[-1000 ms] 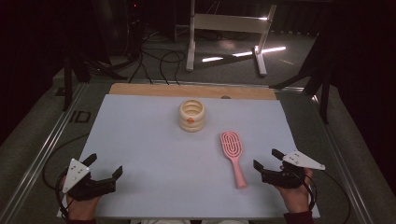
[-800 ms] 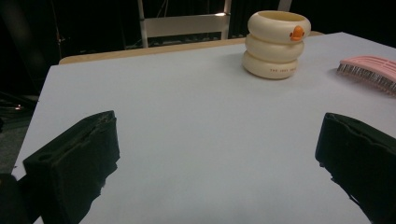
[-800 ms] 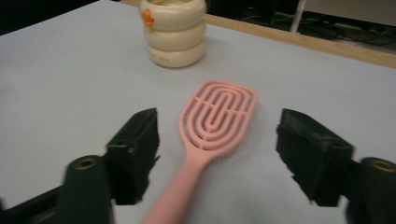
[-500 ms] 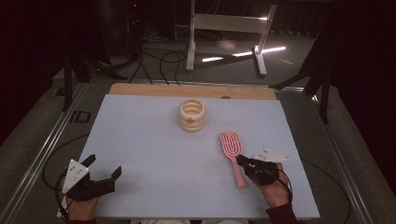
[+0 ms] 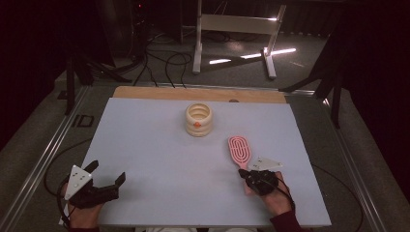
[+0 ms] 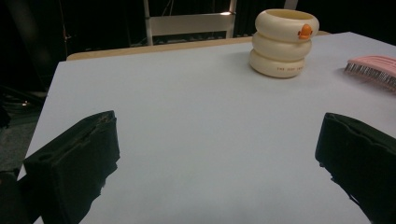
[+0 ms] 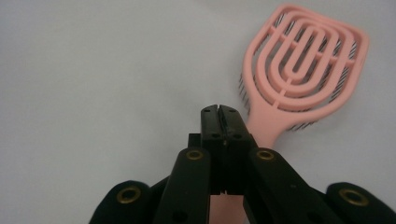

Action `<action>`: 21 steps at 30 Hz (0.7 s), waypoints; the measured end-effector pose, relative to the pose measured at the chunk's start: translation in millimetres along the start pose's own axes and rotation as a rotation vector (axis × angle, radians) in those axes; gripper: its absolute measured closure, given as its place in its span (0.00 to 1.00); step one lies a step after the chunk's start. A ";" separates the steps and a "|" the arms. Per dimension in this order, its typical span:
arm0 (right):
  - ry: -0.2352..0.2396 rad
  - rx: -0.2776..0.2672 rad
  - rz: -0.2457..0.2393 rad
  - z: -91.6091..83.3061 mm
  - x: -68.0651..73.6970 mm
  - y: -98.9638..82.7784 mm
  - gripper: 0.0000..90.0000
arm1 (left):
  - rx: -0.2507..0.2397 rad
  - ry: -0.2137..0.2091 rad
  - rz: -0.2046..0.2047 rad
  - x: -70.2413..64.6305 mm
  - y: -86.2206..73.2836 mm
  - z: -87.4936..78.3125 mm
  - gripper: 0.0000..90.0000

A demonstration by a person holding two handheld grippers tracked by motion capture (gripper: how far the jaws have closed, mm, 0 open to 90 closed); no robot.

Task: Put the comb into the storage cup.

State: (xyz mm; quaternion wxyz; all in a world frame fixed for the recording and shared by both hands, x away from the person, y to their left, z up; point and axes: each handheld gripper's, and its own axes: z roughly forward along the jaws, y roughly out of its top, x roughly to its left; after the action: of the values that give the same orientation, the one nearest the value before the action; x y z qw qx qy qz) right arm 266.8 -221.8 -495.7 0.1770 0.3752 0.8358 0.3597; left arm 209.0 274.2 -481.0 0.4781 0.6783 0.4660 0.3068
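the pale table [image 5: 145,145] held a cream ringed cup [image 5: 198,119] mid-back. the pink hairbrush [image 5: 240,150] lay right of centre, the right gripper [image 7: 218,110] seemingly pinched on its handle; lifting it seemed next. the left gripper [image 5: 107,175] gaped, empty.

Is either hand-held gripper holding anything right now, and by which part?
The right hand-held gripper is closed above the pink brush's handle; whether it grips it cannot be told. The left hand-held gripper is open and holds nothing.
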 end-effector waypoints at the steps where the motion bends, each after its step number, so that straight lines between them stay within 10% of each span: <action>1: 0.000 0.006 0.004 0.5 -0.3 -0.6 1.00 | 0.000 0.000 0.000 0.0 0.0 0.0 0.01; 21: -0.005 0.048 0.031 -2.1 -11.3 -8.9 1.00 | 0.004 0.000 0.003 1.0 0.1 -0.4 0.01</action>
State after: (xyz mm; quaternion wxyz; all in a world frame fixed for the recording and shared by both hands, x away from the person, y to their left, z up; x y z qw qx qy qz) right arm 268.6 -235.5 -500.6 0.1645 0.3931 0.8377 0.3415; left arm 209.1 275.3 -480.8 0.4762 0.6800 0.4657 0.3066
